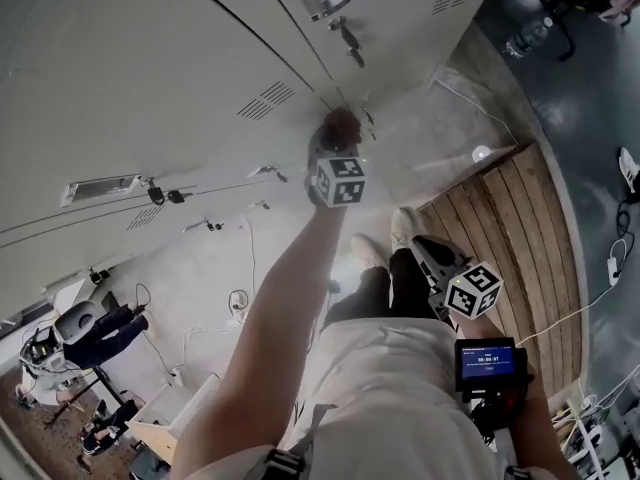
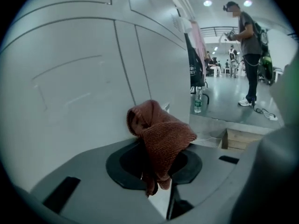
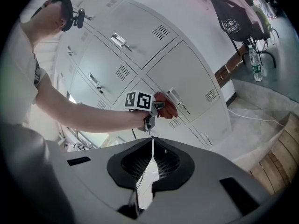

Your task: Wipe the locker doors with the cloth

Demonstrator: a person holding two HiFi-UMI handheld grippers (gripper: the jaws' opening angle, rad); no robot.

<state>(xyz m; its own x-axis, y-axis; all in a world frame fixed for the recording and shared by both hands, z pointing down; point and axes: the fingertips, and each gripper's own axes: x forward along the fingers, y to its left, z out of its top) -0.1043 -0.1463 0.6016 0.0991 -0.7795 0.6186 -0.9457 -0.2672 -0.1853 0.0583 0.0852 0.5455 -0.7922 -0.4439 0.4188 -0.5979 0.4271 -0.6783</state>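
A reddish-brown knitted cloth (image 2: 162, 133) is bunched between the jaws of my left gripper (image 2: 156, 149) and presses against a pale grey locker door (image 2: 70, 87). In the head view the left arm reaches out to the lockers (image 1: 150, 68); the left gripper (image 1: 336, 156) holds the cloth (image 1: 342, 126) on the door below a metal handle (image 1: 347, 36). My right gripper (image 1: 426, 249) hangs low by the person's leg, away from the lockers. Its jaws (image 3: 151, 143) are shut with nothing between them. From there the cloth (image 3: 167, 104) shows next to a handle (image 3: 178, 100).
A wooden pallet (image 1: 510, 223) lies on the floor right of the lockers, with white cables (image 1: 470, 103) around it. A water bottle (image 2: 198, 101), a hanging black bag (image 3: 231, 15) and a standing person (image 2: 247, 55) are further off. A small screen (image 1: 488, 363) sits on the right forearm.
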